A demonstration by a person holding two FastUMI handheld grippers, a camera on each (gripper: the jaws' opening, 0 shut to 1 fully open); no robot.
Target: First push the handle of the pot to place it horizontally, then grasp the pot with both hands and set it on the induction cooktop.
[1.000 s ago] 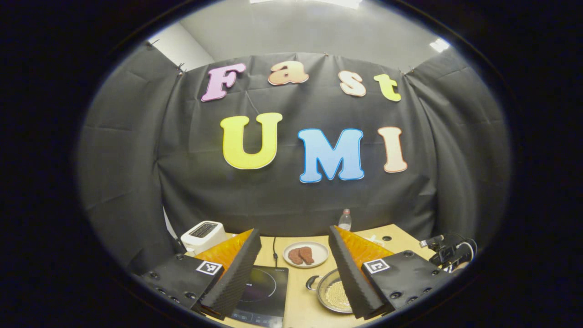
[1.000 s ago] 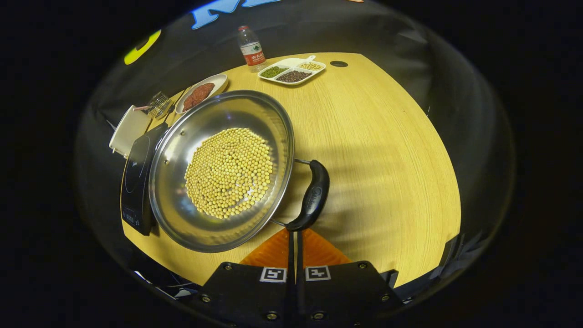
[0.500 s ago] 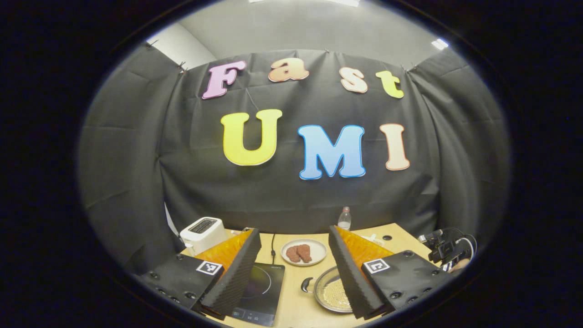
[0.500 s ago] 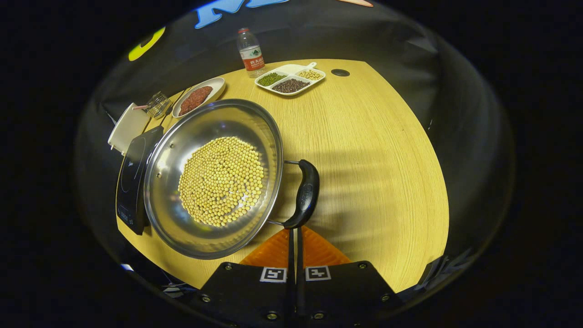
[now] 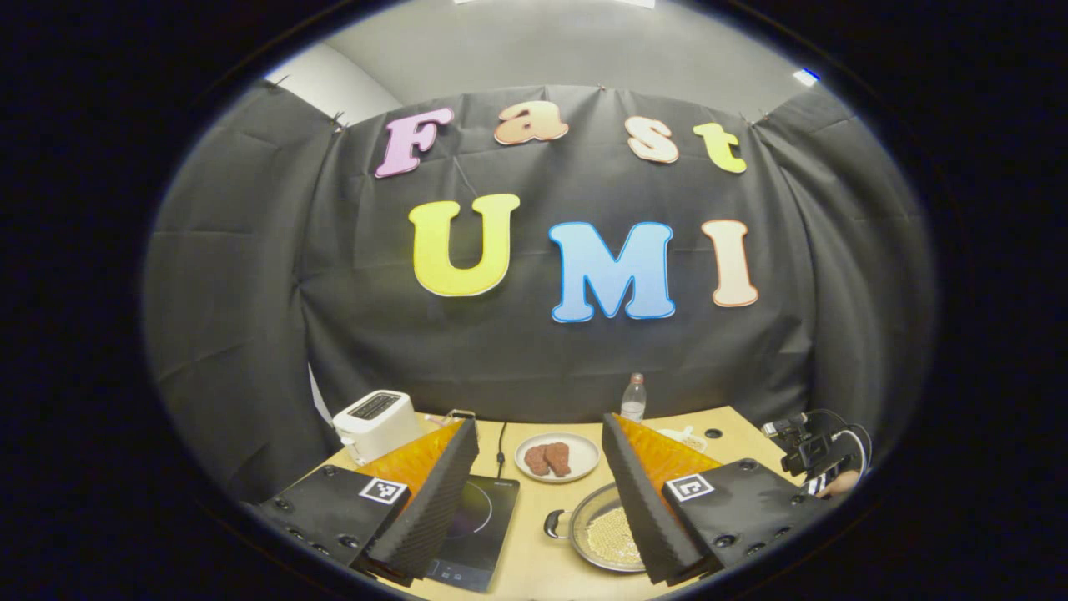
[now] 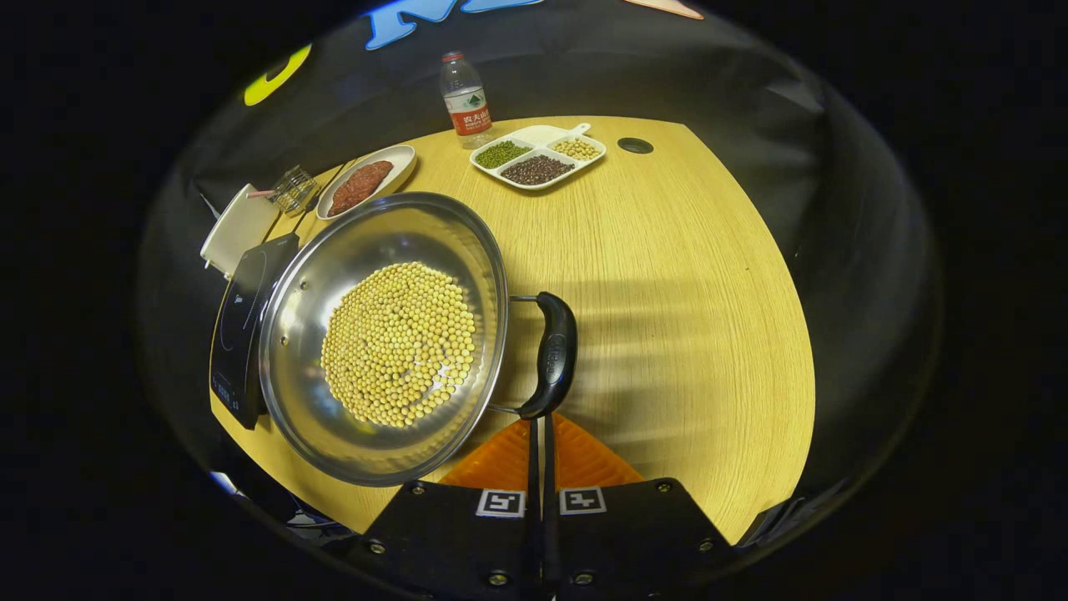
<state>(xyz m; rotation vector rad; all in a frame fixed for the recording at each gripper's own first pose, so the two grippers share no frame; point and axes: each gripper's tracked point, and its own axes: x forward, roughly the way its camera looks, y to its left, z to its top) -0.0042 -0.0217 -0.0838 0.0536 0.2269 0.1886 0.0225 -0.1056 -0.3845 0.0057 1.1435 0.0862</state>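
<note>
A steel pot full of pale yellow beans sits on the wooden table, its left rim beside the black induction cooktop. One black side handle points toward me. My right gripper is shut with nothing between its fingers, and its tips touch the near end of that handle. In the left gripper view, my left gripper hangs open above the table. Below it lie the cooktop and the pot with its other handle.
At the back stand a plate of brown meat, a water bottle, a divided dish of beans, a white toaster and a small wire rack. A hand with the other gripper is at the right table edge.
The pot has turned a little under the right gripper's push, so its near handle now stands straighter in the right gripper view. The left gripper stayed open and drifted slightly.
</note>
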